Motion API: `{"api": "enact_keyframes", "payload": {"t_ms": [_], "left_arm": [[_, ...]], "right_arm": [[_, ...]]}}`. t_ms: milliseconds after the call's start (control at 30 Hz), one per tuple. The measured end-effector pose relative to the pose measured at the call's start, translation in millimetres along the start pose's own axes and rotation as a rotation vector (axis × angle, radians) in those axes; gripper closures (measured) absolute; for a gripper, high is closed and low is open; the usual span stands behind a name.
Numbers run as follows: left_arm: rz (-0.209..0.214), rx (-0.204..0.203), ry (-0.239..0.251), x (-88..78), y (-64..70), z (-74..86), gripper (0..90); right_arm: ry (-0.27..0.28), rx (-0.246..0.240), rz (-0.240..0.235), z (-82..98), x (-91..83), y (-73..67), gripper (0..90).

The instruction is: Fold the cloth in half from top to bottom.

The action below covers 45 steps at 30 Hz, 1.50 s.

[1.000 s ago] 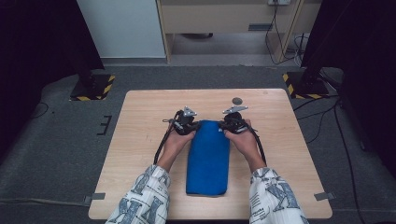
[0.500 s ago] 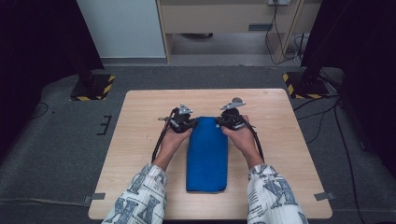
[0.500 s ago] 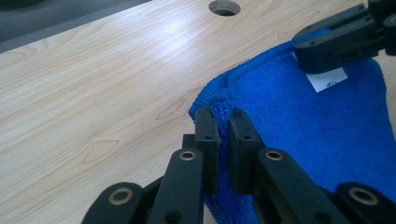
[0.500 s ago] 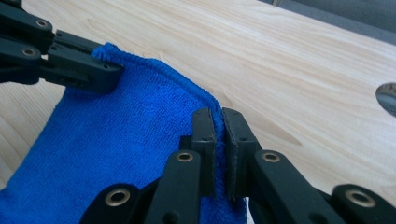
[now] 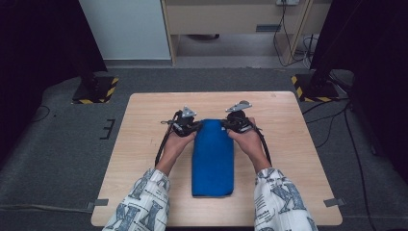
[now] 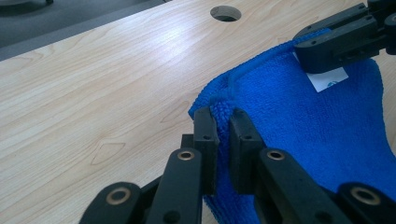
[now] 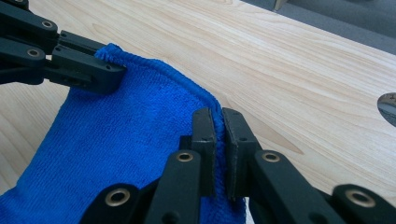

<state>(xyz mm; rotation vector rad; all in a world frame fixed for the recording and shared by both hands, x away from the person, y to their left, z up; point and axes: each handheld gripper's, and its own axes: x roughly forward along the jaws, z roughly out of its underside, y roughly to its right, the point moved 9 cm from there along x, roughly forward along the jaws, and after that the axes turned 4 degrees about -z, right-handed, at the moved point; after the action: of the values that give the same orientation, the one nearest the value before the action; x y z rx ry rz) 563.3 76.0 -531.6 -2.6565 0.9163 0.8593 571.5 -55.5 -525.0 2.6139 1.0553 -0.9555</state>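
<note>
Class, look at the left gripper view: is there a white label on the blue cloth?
Yes: a small white label lies on the blue cloth, just under the other gripper's black jaws near the far edge.

Since a second ago, the far end of the folded blue terry cloth (image 5: 212,156) has been drawn a little further up the pale wooden table (image 5: 144,144), so the cloth now lies longer and narrower. The black left gripper (image 5: 188,126) and black right gripper (image 5: 235,122), each clamped on a far corner of it, have moved up with that edge and stand slightly closer together.
</note>
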Motion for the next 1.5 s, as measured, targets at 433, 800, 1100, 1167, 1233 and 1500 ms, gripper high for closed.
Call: {"api": "enact_keyframes", "payload": {"t_ms": [433, 800, 1100, 1167, 1233, 1500], "left_arm": [[-0.012, 0.003, 0.028, 0.5, -2.9, -9.6, 83.1], [-0.035, -0.016, 0.073, -0.7, -14.0, -19.4, 82.7], [-0.047, -0.014, 0.089, -9.4, -18.8, -30.9, 82.6], [-0.051, -0.011, 0.096, -12.5, -18.3, -34.8, 82.6], [-0.053, -0.005, 0.105, -15.5, -17.3, -39.4, 82.6], [-0.051, 0.003, 0.118, -16.3, -17.1, -49.8, 82.1]], "right_arm": [[0.014, -0.007, 0.004, -8.1, -3.6, 3.7, 84.6], [0.033, -0.017, 0.012, -27.7, -3.2, 7.9, 84.6], [0.048, -0.034, 0.008, -37.7, -1.8, 8.0, 84.6], [0.055, -0.038, 0.011, -39.5, -5.0, 6.9, 84.6], [0.069, -0.031, 0.011, -43.1, -9.8, 6.5, 84.6], [0.083, -0.027, 0.020, -49.5, -15.6, 12.3, 84.5]]}}
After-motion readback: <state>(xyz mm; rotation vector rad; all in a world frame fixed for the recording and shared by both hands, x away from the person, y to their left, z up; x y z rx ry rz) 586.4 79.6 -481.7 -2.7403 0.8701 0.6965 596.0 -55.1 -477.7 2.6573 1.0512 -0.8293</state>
